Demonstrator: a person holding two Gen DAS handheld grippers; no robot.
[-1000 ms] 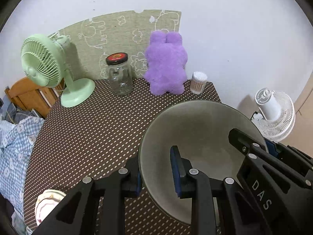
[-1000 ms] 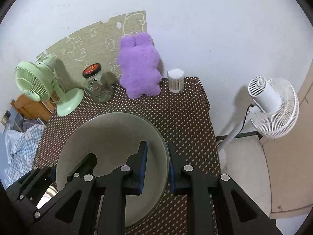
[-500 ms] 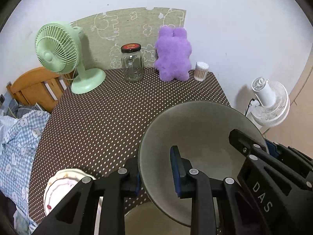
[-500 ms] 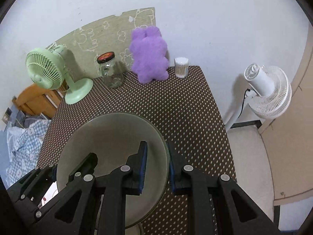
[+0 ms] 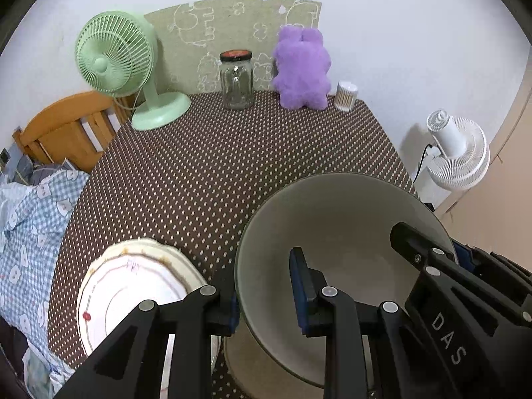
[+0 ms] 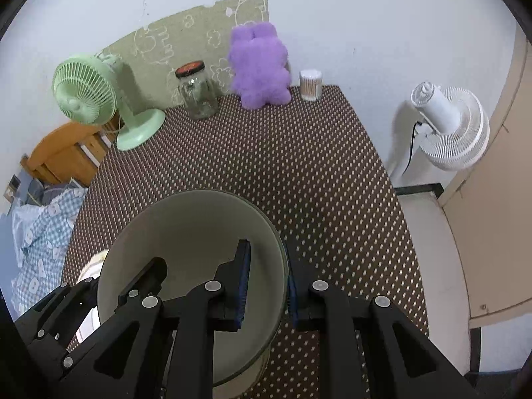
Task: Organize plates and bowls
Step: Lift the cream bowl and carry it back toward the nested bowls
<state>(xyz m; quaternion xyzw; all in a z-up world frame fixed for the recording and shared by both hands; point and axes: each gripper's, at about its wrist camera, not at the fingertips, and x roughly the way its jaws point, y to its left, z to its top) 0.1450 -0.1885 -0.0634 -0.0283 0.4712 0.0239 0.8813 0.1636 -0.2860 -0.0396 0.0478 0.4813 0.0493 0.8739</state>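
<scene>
A large grey-green bowl (image 5: 335,219) is held tilted above the dotted tabletop, its rim clamped on two opposite sides. Below it a second, beige bowl (image 5: 246,362) is partly seen, beside a white scalloped plate (image 5: 133,276)

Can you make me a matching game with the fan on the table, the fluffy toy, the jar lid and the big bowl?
Things:
1. table fan
2. plush toy
3. jar lid
4. big bowl

Matches:
A. purple
B. held on both sides by a hand-held gripper
C. mint green
D. red and black

Pairs: 1-C, 2-A, 3-D, 4-B
</scene>
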